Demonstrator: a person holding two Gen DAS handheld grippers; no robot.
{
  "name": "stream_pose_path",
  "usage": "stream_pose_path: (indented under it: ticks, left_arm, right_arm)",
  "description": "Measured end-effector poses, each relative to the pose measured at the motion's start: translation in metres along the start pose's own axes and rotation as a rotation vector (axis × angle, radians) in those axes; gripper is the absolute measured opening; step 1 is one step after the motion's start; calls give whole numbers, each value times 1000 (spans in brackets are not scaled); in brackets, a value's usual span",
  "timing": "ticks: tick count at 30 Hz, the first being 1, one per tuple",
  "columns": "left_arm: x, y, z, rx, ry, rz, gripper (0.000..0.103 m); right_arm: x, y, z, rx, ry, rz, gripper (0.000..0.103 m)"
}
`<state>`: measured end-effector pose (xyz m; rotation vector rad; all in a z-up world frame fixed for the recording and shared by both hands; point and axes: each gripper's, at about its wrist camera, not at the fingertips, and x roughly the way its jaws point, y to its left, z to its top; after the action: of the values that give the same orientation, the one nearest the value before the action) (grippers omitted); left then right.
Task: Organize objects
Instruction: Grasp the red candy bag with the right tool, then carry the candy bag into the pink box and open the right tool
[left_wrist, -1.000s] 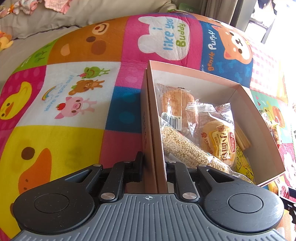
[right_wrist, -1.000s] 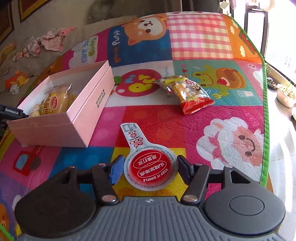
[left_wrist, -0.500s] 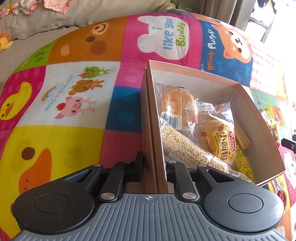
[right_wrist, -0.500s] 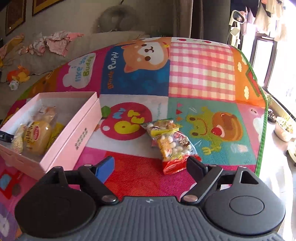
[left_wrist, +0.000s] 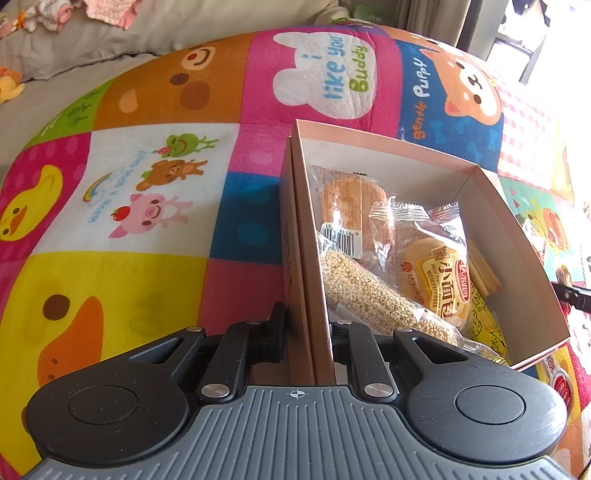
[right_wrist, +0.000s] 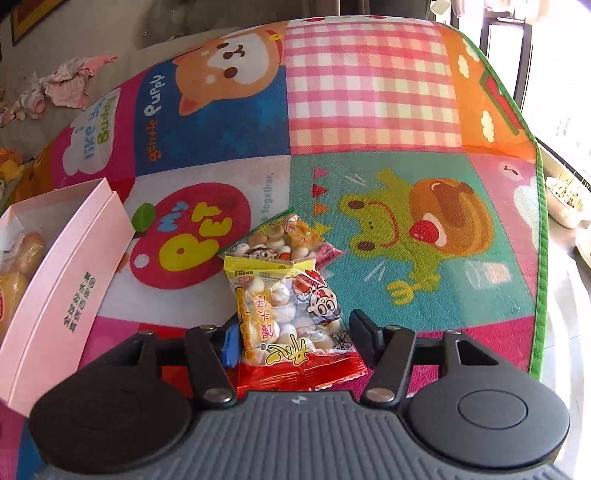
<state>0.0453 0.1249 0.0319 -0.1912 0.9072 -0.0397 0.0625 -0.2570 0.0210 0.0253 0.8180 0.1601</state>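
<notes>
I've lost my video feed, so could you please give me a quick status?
Left claw clamped on pink box wall. Right claw open, straddling snack bag on mat. Nothing in the way.

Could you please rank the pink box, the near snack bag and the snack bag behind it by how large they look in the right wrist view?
1. pink box, partly cut off.
2. near snack bag.
3. far snack bag, partly covered and farther away, so unsure.
</notes>
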Motion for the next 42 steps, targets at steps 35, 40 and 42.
stream_pose_path:
  ticks: [35,40,42]
  left_arm:
    - [-1,1,-1,-22,-1,5,16]
    - [-1,1,-1,-18,1,-1,16]
    - [-1,1,0,-16,0,-1,16]
  right_arm:
    - [-164,198,30,-103,-215,246,58]
    - [-109,221,59,-57,-111,174,58]
    - [-94,223,58,-36,-86,166,58]
